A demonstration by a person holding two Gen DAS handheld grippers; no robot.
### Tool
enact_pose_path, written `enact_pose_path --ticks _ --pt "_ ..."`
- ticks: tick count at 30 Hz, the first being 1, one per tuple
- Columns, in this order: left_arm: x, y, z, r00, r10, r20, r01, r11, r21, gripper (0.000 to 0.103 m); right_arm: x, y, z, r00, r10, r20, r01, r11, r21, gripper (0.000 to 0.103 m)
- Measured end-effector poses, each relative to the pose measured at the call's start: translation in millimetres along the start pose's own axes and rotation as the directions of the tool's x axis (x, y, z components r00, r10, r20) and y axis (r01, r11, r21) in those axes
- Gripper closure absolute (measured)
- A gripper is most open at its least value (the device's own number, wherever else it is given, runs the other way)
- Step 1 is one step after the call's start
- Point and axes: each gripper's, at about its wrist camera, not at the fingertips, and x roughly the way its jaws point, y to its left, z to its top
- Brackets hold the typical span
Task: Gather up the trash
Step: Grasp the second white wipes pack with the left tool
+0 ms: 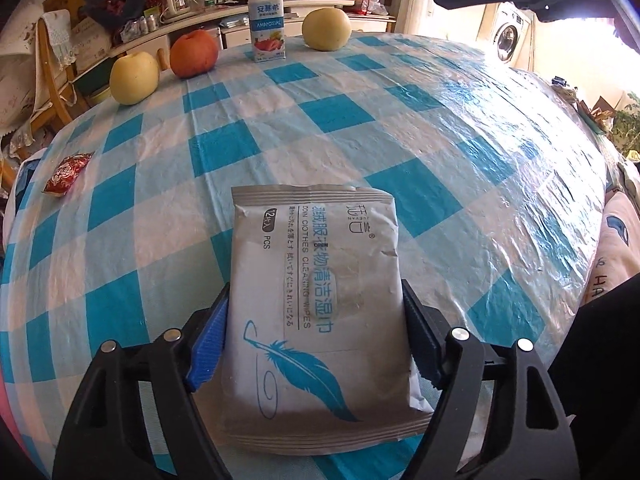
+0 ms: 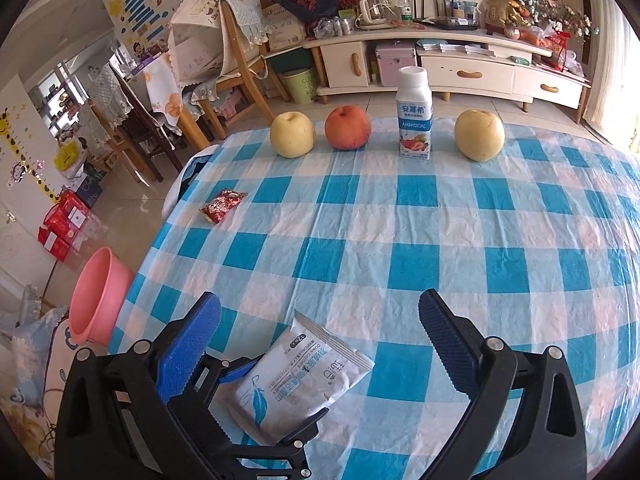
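gripping one wipes packet (image 1: 316, 304), left tool (image 1: 316, 344); three fruits beyond.

Checked tablecloth (image 2: 400, 240): broad bare middle, open to passage from the near edge to the far row; far edge occupied by a row of yellow apple (image 2: 292, 134), red apple (image 2: 347, 127), yogurt bottle (image 2: 414, 114) and second yellow apple (image 2: 479, 134), with gaps between them, widest between bottle and second yellow apple; red snack wrapper (image 2: 221, 205) lying flat near the left edge; pink basin (image 2: 98, 296) just beyond the left edge; wipes pack (image 2: 304, 376) filling the near-left corner.
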Motion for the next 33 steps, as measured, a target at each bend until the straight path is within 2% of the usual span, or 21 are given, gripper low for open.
enact_pose_path --ticks 8,17,21,26,27,28,29,33 --pt "-17 37 4 0.998 0.032 0.054 -0.025 0.991 -0.132 0.026 23 14 12 0.998 0.045 -0.033 -0.045 0.999 0.017 0.005" --pt "-35 88 0 0.992 0.097 0.076 -0.071 0.955 -0.289 0.026 61 41 32 0.994 0.101 -0.043 -0.099 0.994 0.036 0.005" --pt "-49 120 -4 0.984 0.150 0.093 -0.103 0.918 -0.382 0.026 79 50 45 0.991 0.128 -0.040 -0.127 0.992 0.026 0.005" --pt "-74 163 -13 0.963 0.237 0.125 -0.145 0.855 -0.498 0.026 108 59 56 0.985 0.164 -0.047 -0.162 0.986 0.030 0.007" --pt "-79 170 -16 0.958 0.251 0.134 -0.149 0.844 -0.516 0.026 114 62 57 0.984 0.171 -0.054 -0.170 0.985 0.028 0.010" --pt "-87 178 -18 0.952 0.269 0.148 -0.150 0.827 -0.542 0.026 122 67 58 0.982 0.177 -0.063 -0.177 0.984 0.016 0.020" --pt "-92 186 -21 0.946 0.283 0.159 -0.149 0.813 -0.563 0.026 128 73 59 0.981 0.178 -0.071 -0.178 0.984 0.001 0.023" --pt "-110 205 -27 0.921 0.339 0.192 -0.154 0.770 -0.619 0.026 159 96 59 0.986 0.137 -0.090 -0.145 0.986 -0.084 0.025"
